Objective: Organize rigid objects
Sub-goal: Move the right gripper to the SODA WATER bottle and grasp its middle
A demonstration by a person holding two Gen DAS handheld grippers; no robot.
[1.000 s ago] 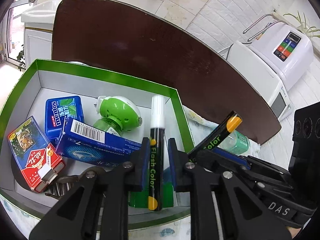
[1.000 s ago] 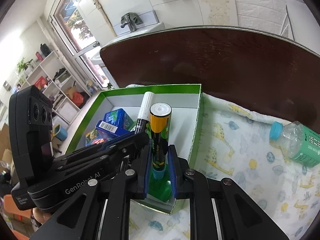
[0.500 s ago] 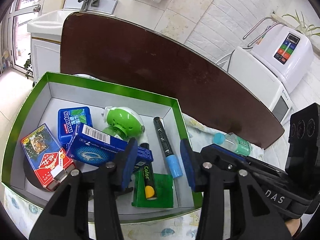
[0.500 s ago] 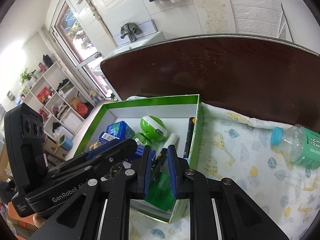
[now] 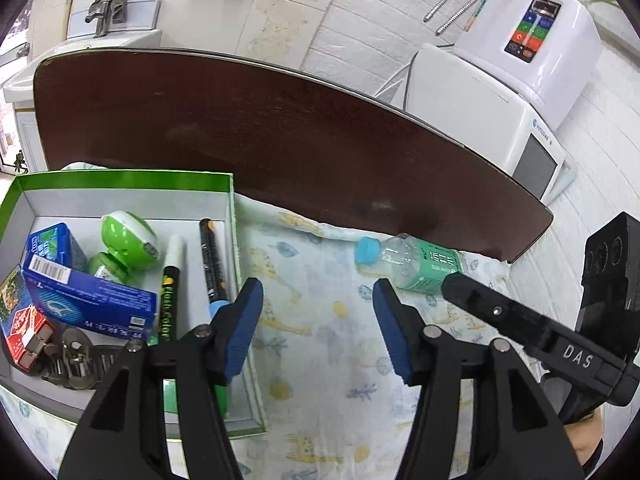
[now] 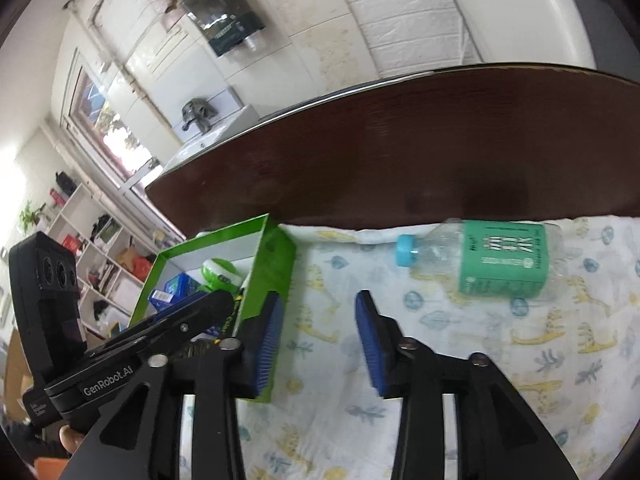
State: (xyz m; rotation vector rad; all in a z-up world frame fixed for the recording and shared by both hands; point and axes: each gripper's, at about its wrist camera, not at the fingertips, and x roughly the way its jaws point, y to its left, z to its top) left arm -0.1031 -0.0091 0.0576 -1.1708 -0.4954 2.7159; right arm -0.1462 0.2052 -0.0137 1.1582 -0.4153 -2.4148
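A: Report the state of both tongs.

B: The left gripper (image 5: 318, 312) stands with its jaws apart and nothing between them; they have just been opening. The right gripper (image 6: 318, 336) is likewise parted and empty, its jaws also having just been opening.

A: Locate the task items relative to the green box (image 5: 230, 216).

B: Inside the box lie the white-tipped marker (image 5: 170, 280) and the black marker (image 5: 212, 264), side by side against its right wall. The green device (image 5: 128, 240) and the blue carton (image 5: 88, 304) lie to their left. The plastic bottle (image 6: 480, 258) lies on its side outside the box, well to its right, on the printed cloth (image 5: 320, 360).
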